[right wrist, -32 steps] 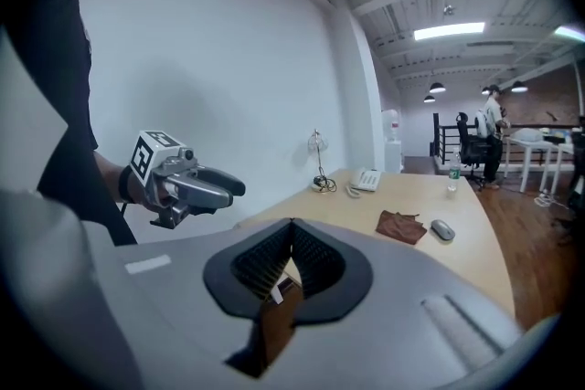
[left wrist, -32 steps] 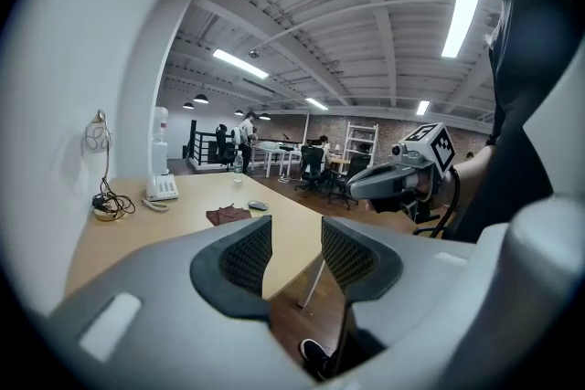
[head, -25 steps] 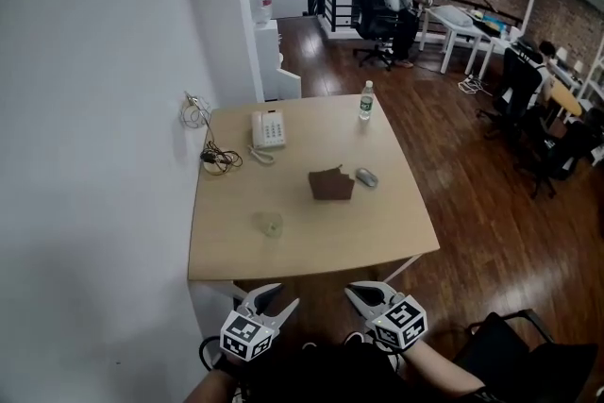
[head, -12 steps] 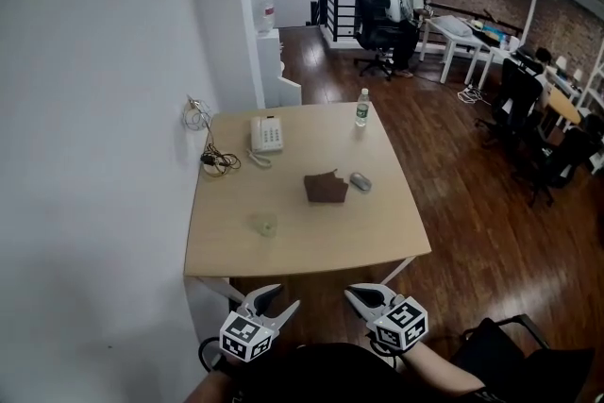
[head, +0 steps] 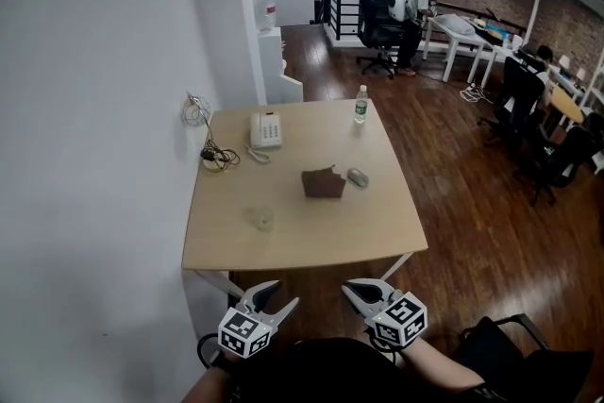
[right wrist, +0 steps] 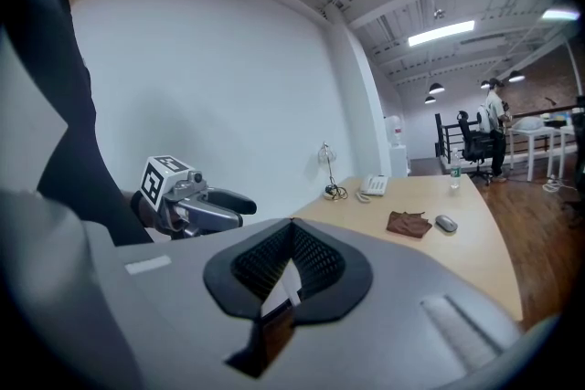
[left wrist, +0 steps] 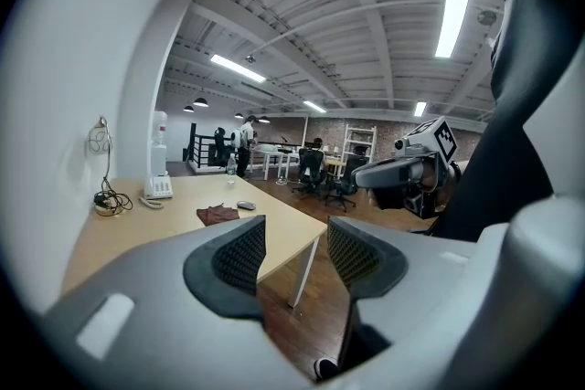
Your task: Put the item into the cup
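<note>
The person is standing back from the worktop (head: pixel 311 236), holding both tools low and close to the body, short of its near edge. The left tool (head: pixel 283 293) is hanging with its jaws standing apart; in the left gripper view its ribbed pads (left wrist: pixel 239 253) are framing only the floor and the worktop's corner, with nothing between them. The right tool (head: pixel 349 289) is sitting with its jaws pressed together on nothing, the pads meeting in the right gripper view (right wrist: pixel 291 240).

The clear cup (head: pixel 262 220) is standing upright on the near left part of the worktop, well apart from both tools. A brown cloth (head: pixel 323 183) is lying crumpled near the middle, with a grey mouse (head: pixel 358 176) just beside it on the right. Farther back, a white telephone (head: pixel 266 129) is resting near the wall, a tangle of cables (head: pixel 215 158) is lying at the left edge, and a water bottle (head: pixel 360 105) is standing at the far right corner.
</note>
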{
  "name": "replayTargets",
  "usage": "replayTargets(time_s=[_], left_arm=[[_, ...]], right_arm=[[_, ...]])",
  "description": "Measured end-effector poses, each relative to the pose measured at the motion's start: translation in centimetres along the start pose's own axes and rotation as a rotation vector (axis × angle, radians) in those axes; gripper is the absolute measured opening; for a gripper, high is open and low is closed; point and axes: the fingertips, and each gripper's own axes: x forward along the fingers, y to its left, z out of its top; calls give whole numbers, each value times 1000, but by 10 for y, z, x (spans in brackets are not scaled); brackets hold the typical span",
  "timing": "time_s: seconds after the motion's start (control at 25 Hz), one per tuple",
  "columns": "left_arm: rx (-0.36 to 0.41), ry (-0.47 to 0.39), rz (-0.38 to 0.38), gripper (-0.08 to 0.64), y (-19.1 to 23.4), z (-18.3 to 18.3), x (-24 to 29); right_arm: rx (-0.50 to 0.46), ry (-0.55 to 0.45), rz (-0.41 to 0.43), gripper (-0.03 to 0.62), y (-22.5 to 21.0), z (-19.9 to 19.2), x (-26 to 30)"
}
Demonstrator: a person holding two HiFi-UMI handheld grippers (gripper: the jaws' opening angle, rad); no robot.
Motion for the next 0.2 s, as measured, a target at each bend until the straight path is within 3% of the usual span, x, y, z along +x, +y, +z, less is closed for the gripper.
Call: replayTargets(time_s=[0.2], left_arm=[[1,-2,23,216,-2,0,4]], right_arm=[[-1,-9,-2,8,-6,0,-8]])
